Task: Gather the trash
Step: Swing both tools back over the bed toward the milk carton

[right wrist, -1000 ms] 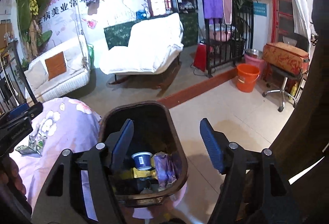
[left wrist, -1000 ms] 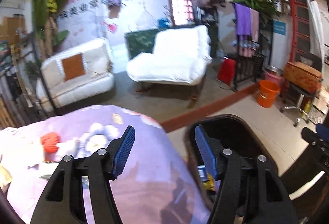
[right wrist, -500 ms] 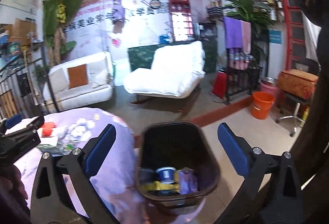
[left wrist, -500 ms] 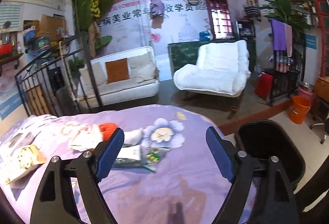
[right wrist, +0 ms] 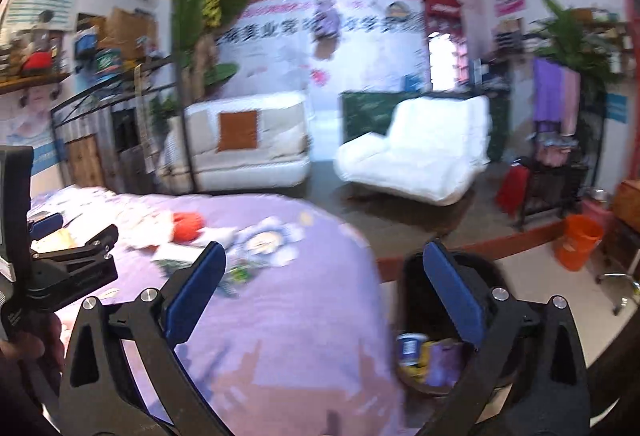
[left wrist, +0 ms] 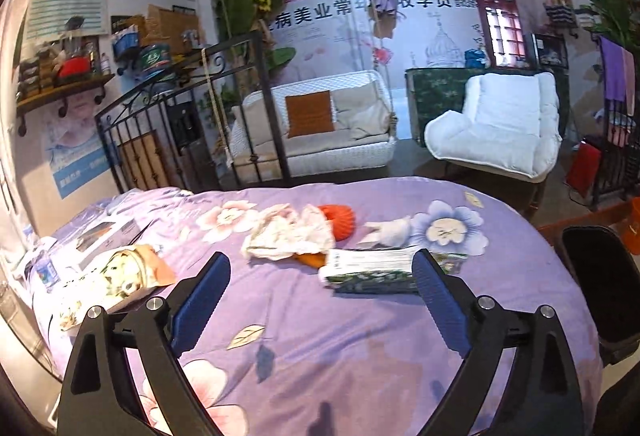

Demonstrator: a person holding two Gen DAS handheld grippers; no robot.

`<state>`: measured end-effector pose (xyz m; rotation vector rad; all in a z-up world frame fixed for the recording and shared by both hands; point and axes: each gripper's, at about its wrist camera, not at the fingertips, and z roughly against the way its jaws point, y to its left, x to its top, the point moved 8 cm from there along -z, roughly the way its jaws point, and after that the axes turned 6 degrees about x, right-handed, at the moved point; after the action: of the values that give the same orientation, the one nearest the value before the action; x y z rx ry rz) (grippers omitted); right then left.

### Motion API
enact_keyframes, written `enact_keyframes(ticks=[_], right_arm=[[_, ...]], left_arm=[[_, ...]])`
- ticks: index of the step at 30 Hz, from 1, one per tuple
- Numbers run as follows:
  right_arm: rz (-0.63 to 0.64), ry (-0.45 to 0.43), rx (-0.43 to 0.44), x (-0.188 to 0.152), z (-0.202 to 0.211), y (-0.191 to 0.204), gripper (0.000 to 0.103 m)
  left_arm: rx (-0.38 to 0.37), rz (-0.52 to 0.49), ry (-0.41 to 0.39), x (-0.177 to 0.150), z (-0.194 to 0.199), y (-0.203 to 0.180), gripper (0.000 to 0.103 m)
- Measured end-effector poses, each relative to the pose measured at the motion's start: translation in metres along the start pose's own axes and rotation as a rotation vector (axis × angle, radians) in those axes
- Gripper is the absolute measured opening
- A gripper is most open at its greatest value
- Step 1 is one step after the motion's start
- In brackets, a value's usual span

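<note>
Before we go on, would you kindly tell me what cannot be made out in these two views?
- Trash bin, left wrist view: cut off by the picture edge; its inside is dark, contents unseen.
- Bin contents, right wrist view: a white cup shows, the rest is hidden behind the right gripper and blurred.
- Litter on the purple cloth, right wrist view: motion blur smears it.
- Green packet, left wrist view: print too small to read.

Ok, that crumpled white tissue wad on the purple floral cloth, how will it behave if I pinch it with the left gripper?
The crumpled white tissue wad looks loose and creased, so it will probably squash flat between the fingers. Likely very light. Its ragged edges may droop or trail, possibly dragging the orange ribbed piece beside it.
</note>
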<state>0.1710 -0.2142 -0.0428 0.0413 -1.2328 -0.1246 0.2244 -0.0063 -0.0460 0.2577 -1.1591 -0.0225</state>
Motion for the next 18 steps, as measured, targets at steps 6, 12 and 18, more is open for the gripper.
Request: enact_keyframes(ticks=[6,12,18], right_arm=[[0.036,0.129,0.12,-0.003,-0.06,0.053,0.098],[0.155,0.216,0.223,-0.013,-0.114,0.101,0.098],[0.362,0.333,0.349,-0.033,-0.162,0.136,0.098]], left_arm=[[0.051,0.069,0.044,-0.009,-0.019,0.065,0.096],[0.064,0.115,0.106,-0.018,-0.045,0.111,0.098],[0.083,0.085,0.134,-0.027,-0.062,0.129,0.098]])
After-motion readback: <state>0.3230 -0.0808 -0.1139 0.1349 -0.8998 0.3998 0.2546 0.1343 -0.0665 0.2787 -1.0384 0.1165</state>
